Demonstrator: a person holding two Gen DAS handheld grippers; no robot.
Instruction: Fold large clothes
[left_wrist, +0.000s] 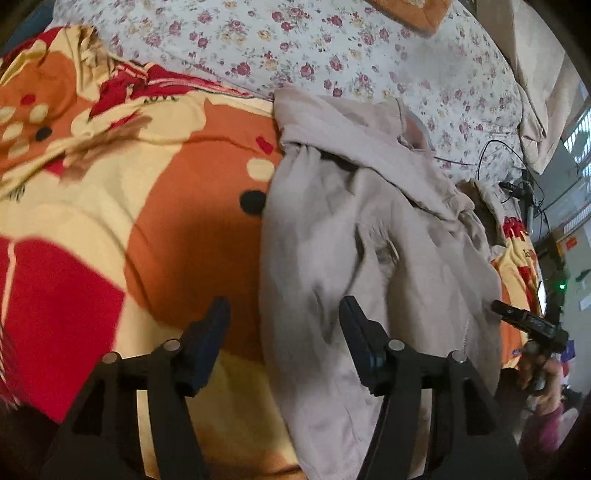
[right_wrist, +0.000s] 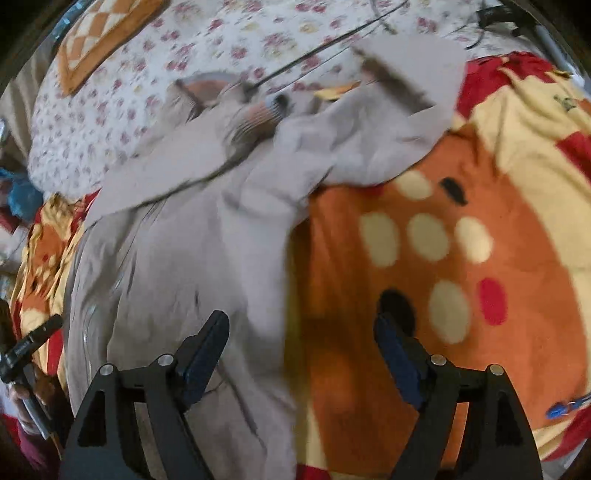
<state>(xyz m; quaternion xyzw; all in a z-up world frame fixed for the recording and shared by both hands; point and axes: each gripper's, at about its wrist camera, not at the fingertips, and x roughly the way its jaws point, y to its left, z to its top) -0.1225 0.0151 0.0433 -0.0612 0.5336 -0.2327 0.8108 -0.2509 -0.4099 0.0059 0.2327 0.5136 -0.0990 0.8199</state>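
A beige jacket (left_wrist: 351, 236) lies crumpled on an orange, red and cream blanket (left_wrist: 166, 206), its far end reaching onto a floral sheet (left_wrist: 332, 55). The left gripper (left_wrist: 284, 321) hangs wide apart and empty over the jacket's left edge; the right gripper (right_wrist: 301, 332), equally wide and empty, straddles its right edge, probably so each can pinch a side for folding.

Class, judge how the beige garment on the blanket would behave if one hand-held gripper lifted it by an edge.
The beige garment lies creased and bunched, so it would probably droop limply. It spreads widely over the orange blanket, so most would likely drag behind.
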